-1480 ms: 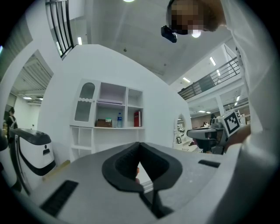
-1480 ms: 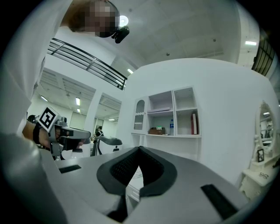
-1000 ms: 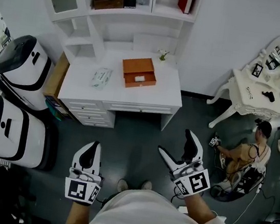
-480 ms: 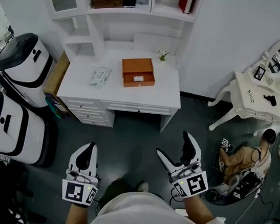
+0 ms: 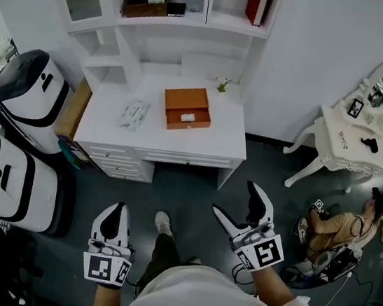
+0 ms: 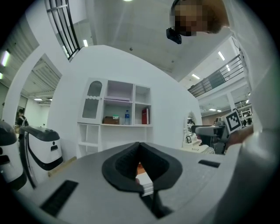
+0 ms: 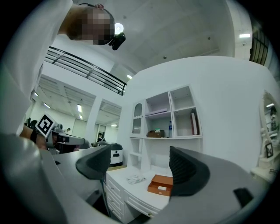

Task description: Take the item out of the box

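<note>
An open orange box (image 5: 187, 108) lies on the white desk (image 5: 222, 135), with a small white item (image 5: 188, 117) inside it. Both grippers hang over the dark floor, well short of the desk. My left gripper (image 5: 118, 208) is shut with nothing in it; its black pads (image 6: 153, 162) meet and hide most of the desk, leaving a sliver of the orange box (image 6: 140, 166) in the left gripper view. My right gripper (image 5: 236, 199) stands open and empty. Between its jaws the right gripper view frames the orange box (image 7: 161, 184) and the white item (image 7: 161, 188).
A tissue pack (image 5: 134, 114) lies left of the box, a small plant (image 5: 222, 84) behind it. A shelf unit (image 5: 161, 17) rises behind the desk. Two white machines (image 5: 23, 90) stand at the left. A vanity table (image 5: 346, 132) and a seated person (image 5: 340, 226) are at the right.
The view has shifted a little towards the desk and a foot now shows stepping forward below. Both grippers keep their places and states.
</note>
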